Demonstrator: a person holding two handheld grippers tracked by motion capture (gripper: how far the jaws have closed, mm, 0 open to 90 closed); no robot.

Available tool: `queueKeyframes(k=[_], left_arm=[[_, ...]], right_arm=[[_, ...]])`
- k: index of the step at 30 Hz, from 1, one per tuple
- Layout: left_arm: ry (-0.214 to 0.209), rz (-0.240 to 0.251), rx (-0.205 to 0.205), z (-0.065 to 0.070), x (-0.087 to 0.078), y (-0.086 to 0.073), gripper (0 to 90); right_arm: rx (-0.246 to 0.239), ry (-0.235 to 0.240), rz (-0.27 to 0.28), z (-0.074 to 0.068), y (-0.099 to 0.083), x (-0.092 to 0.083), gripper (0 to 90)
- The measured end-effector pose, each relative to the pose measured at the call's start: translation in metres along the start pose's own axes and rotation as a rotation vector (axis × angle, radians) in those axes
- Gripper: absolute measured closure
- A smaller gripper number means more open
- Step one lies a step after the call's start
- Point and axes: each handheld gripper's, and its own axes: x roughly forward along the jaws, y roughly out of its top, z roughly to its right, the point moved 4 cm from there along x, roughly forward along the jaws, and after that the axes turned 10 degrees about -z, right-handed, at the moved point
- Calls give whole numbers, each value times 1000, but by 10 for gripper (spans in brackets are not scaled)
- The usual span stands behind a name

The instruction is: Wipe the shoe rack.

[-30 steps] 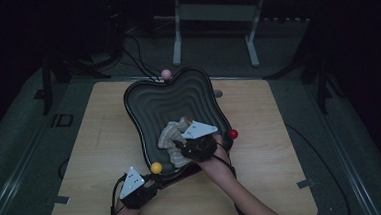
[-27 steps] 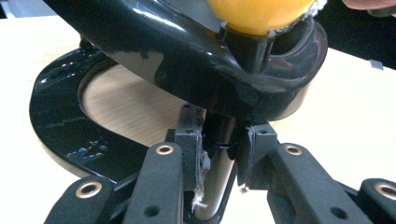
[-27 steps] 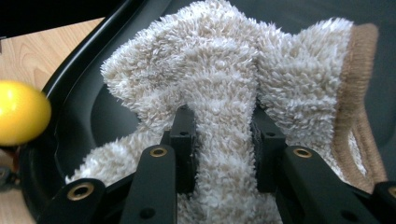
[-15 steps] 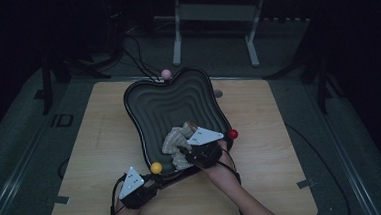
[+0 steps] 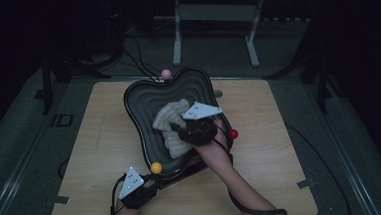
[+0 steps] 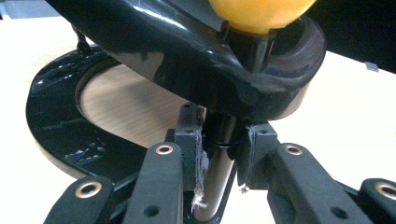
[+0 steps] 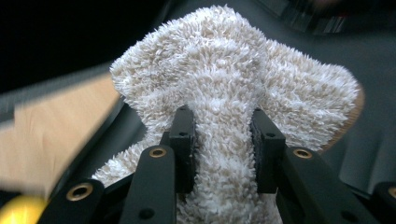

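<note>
While the left gripper (image 5: 142, 189) clamps the tray's leg (image 6: 219, 154) at lower left, the right gripper (image 5: 187, 130) pinches the cloth (image 5: 169, 124), draped lengthwise over the tray (image 5: 143, 98) at frame centre

The left claw (image 5: 142, 183) sits low near the front edge of the tabletop (image 5: 283, 182), left of its middle, its jaws closed on a thin black post (image 6: 219, 158), the left forearm coming in from the bottom edge. The right claw (image 5: 187, 130) is held higher, over the middle of the tabletop, jaws pinched tight into a fluffy cloth (image 7: 229, 140). The right forearm slants up from the front edge, right of centre, wrist bent toward the left.
</note>
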Motion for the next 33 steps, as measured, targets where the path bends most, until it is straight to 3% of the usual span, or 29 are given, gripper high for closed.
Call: queueKeyframes(k=[5, 10, 14, 16, 19, 28, 33], left_arm=[[-6, 0, 1, -1, 0, 0, 722], [-8, -4, 3, -1, 0, 0, 722], [-10, -6, 0, -1, 0, 1, 722], [-10, -7, 3, -1, 0, 1, 723], [-9, -11, 1, -2, -1, 1, 722], [-3, -12, -2, -2, -1, 0, 722], [-7, -10, -5, -2, -1, 0, 722]], right_arm=[[15, -25, 48, 11, 44, 7, 677], [28, -43, 38, 21, 70, 29, 677], [14, -79, -6, 25, 79, 52, 677], [2, -123, -30, 30, 80, 62, 677], [0, -144, -67, 33, 75, 74, 679], [28, -102, -56, 28, 61, 74, 679], [-12, -90, -61, 18, 51, 71, 679]])
